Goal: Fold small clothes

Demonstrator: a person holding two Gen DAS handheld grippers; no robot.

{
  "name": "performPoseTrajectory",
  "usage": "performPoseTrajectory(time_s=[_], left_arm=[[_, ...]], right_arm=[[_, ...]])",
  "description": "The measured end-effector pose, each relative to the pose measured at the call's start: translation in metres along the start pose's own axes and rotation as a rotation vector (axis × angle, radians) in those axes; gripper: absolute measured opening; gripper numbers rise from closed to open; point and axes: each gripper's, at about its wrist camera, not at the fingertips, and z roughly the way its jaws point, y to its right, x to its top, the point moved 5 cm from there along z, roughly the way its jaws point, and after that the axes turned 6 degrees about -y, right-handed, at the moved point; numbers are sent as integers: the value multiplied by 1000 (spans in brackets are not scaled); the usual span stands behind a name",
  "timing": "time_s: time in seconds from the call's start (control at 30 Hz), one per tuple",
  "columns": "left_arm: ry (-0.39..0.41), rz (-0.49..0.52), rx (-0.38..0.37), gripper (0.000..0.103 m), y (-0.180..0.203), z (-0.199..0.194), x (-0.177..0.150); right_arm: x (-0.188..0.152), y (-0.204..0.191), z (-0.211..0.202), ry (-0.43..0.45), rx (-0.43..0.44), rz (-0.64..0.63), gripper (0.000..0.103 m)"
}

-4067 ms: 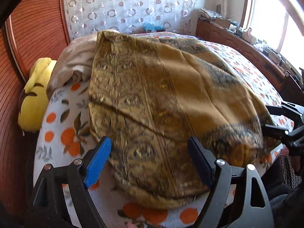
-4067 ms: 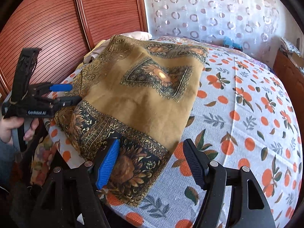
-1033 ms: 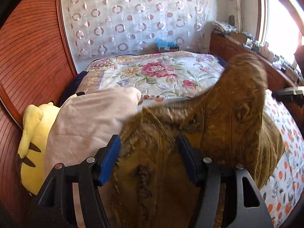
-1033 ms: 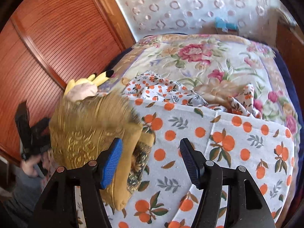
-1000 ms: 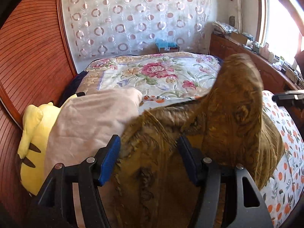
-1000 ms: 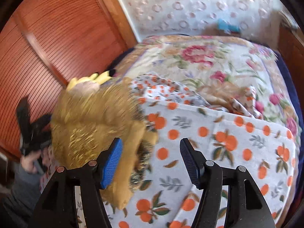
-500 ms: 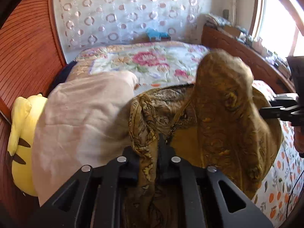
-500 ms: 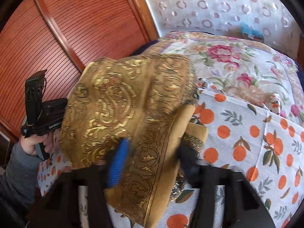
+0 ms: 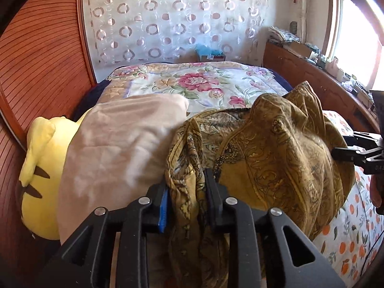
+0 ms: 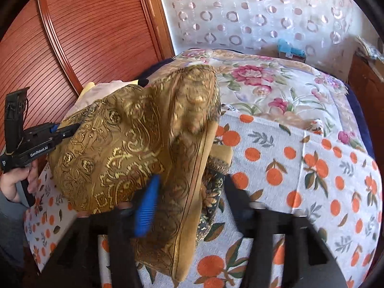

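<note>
The left gripper (image 9: 186,199) is clenched tight on a bunched fold of the mustard-gold paisley cloth (image 9: 276,158), black fingers squeezed together with fabric spilling out above and below them. The right gripper (image 10: 192,199) has its fingers spread, and the same cloth (image 10: 134,144) drapes between them; whether it actually grips I cannot tell, since that view is blurred. The cloth hangs lifted over the white bedsheet with orange fruit print (image 10: 300,168). Just beside it on the left lies a beige pillow (image 9: 115,144) on a yellow plush toy (image 9: 40,168). Farther back lie a floral quilt (image 9: 192,81) and a circle-patterned curtain (image 9: 168,19).
</note>
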Motion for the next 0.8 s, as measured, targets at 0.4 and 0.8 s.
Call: performPoseTrajectory(time_s=[0.4,0.8], left_arm=[[-16,2,-2,27,2,8,-9],[55,3,-109,12,14,-26,-4]], right_arm=[[6,-7,25,-50,33,30,80],[-1,-20,-10,16,63,-82,21]])
